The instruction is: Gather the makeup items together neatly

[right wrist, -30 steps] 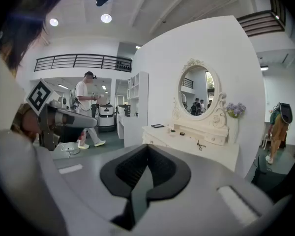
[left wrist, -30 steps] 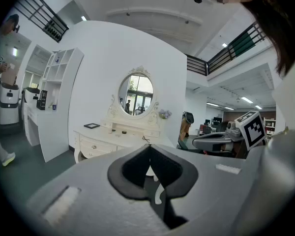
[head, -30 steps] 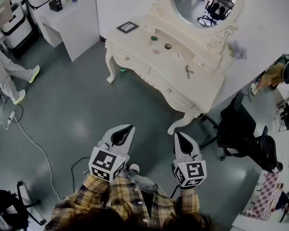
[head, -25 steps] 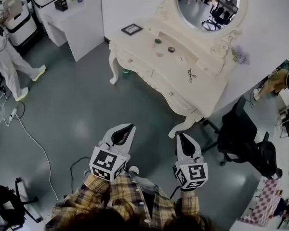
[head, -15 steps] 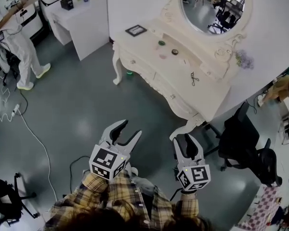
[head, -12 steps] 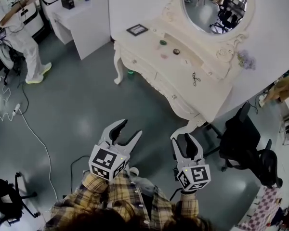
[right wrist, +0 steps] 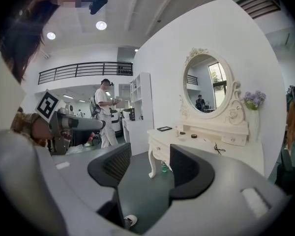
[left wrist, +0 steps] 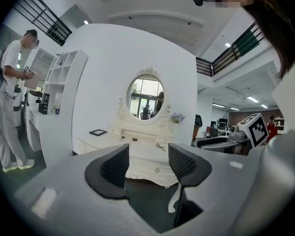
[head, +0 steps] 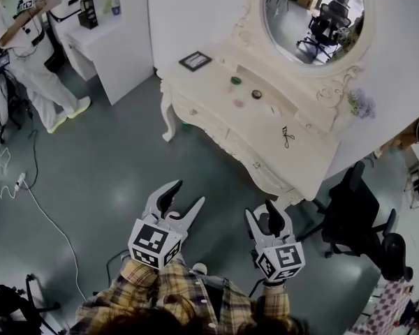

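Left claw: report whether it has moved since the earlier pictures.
Yes. The left claw was shut; its jaws are opening, empty, and it sits farther left of the front leg of the dressing table.

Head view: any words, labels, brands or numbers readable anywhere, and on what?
No readable text anywhere.
Cubes on left gripper and right gripper: square marker patterns only, no letters; both jaws opening, nothing between them.
The frame on the dresser: too small to read.
The dark box on the white desk: too small to read.
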Demonstrator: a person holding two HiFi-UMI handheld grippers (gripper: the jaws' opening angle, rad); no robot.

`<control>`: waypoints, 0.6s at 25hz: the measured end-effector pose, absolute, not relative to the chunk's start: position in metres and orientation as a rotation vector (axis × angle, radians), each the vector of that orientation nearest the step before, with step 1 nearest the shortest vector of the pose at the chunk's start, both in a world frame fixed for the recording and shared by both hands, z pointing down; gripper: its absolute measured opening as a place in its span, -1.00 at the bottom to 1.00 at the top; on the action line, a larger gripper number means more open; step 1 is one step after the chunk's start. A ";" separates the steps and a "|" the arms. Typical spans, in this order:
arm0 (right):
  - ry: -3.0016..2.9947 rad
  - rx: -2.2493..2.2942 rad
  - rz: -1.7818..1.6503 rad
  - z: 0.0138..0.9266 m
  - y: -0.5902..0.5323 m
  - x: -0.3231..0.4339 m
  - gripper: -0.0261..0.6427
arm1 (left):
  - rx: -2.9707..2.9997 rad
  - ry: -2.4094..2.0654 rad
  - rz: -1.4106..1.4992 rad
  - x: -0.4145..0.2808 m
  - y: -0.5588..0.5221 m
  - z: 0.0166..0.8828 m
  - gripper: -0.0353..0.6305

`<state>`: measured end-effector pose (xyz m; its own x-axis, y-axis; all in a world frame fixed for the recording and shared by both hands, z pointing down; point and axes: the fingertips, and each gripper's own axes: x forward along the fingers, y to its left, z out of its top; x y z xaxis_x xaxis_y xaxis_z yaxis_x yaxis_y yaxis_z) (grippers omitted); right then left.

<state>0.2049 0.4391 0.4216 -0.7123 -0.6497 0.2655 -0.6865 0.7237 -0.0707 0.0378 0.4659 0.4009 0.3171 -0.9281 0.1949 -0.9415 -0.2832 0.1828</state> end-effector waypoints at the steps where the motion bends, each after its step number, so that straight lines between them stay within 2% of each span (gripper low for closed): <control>1: -2.703 1.070 0.237 0.421 0.430 0.196 -0.23 | 2.332 -1.691 0.072 0.028 0.454 0.399 -0.17; 15: -2.648 1.247 0.268 0.417 0.326 0.098 -0.13 | 2.448 -1.540 0.092 -0.070 0.332 0.394 -0.10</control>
<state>0.0983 0.3262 0.4171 -0.6233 -0.7385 0.2572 -0.7750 0.6272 -0.0775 -0.0699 0.3322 0.3939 0.4403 -0.8789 0.1836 -0.8945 -0.4116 0.1744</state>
